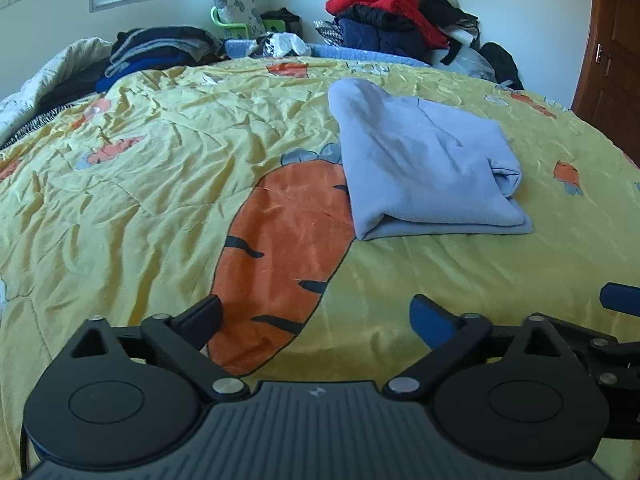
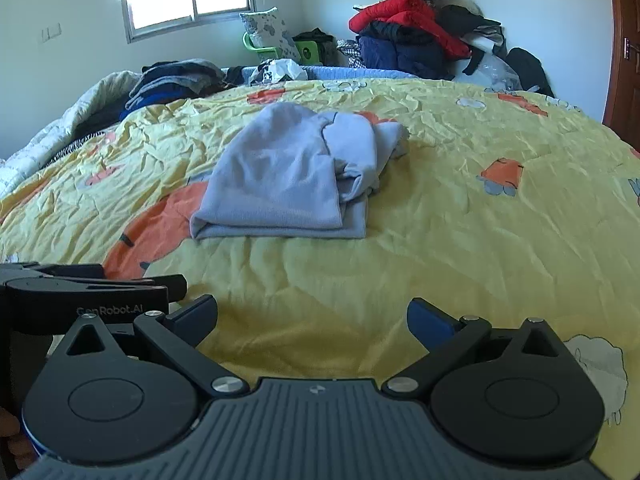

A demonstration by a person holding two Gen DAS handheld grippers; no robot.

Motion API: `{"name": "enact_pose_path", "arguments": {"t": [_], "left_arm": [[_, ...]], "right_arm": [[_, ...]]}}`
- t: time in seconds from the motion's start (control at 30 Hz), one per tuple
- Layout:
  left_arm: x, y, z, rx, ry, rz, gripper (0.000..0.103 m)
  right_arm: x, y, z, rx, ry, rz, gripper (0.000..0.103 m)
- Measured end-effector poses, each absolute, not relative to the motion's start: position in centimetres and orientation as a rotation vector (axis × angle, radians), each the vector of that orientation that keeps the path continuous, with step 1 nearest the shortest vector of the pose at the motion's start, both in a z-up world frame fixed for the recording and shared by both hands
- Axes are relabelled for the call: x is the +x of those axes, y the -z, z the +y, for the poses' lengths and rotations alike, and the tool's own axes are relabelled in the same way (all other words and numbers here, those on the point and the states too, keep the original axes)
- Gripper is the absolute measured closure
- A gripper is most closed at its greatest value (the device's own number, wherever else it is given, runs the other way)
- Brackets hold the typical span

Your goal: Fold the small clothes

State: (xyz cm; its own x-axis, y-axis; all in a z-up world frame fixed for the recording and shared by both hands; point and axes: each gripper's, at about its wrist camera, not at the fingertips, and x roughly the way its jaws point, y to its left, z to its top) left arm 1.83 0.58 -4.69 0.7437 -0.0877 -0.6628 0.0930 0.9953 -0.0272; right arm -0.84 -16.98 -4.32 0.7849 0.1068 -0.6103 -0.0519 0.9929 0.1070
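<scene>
you hold two grippers, both low over the quilt (image 1: 160, 200) and well short of the one garment (image 1: 424, 168); your left gripper (image 1: 316, 316) has its jaws spread wide and empty; your right gripper (image 2: 312, 316) likewise; the garment, pale blue, lies folded on the big carrot print (image 1: 280, 264); "genrobot.ai" reads on the left tool in the right view; one window (image 2: 188, 0), one clothes pile (image 2: 424, 36) by the white wall.

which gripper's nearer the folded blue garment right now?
Roughly equal, maybe right. Right gripper sits below the folded light-blue garment; left gripper is below and left of it. Both open, neither touching it.
</scene>
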Motion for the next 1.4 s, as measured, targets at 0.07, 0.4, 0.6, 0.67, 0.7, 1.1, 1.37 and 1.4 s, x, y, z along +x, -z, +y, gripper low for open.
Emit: {"name": "enact_pose_path", "arguments": {"t": [0.07, 0.4, 0.6, 0.67, 0.7, 1.1, 1.37, 1.4], "left_arm": [[1.8, 4.9, 0.6, 0.011, 0.095, 0.729, 0.002], [1.1, 5.4, 0.6, 0.034, 0.081, 0.702, 0.0], [0.6, 5.7, 0.6, 0.039, 0.074, 0.683, 0.0], [0.6, 5.7, 0.6, 0.039, 0.072, 0.68, 0.0], [0.5, 5.7, 0.6, 0.037, 0.072, 0.679, 0.0], [0.3, 5.9, 0.6, 0.034, 0.072, 0.664, 0.0], [0.1, 5.9, 0.5, 0.035, 0.071, 0.659, 0.0], [0.1, 5.9, 0.5, 0.035, 0.072, 0.659, 0.0]], "right_arm": [[-0.9, 4.5, -16.9, 0.083, -0.084, 0.667, 0.001], [-1.1, 5.0, -17.2, 0.076, -0.064, 0.676, 0.001], [-1.1, 5.3, -17.3, 0.083, -0.062, 0.681, 0.001], [-1.0, 5.5, -17.4, 0.086, -0.061, 0.682, 0.001], [-1.0, 5.5, -17.4, 0.087, -0.059, 0.681, 0.001], [-1.0, 6.0, -17.5, 0.086, -0.053, 0.68, 0.001], [-0.8, 6.3, -17.8, 0.077, -0.045, 0.662, 0.001], [-0.8, 6.3, -17.8, 0.07, -0.042, 0.662, 0.001]]}}
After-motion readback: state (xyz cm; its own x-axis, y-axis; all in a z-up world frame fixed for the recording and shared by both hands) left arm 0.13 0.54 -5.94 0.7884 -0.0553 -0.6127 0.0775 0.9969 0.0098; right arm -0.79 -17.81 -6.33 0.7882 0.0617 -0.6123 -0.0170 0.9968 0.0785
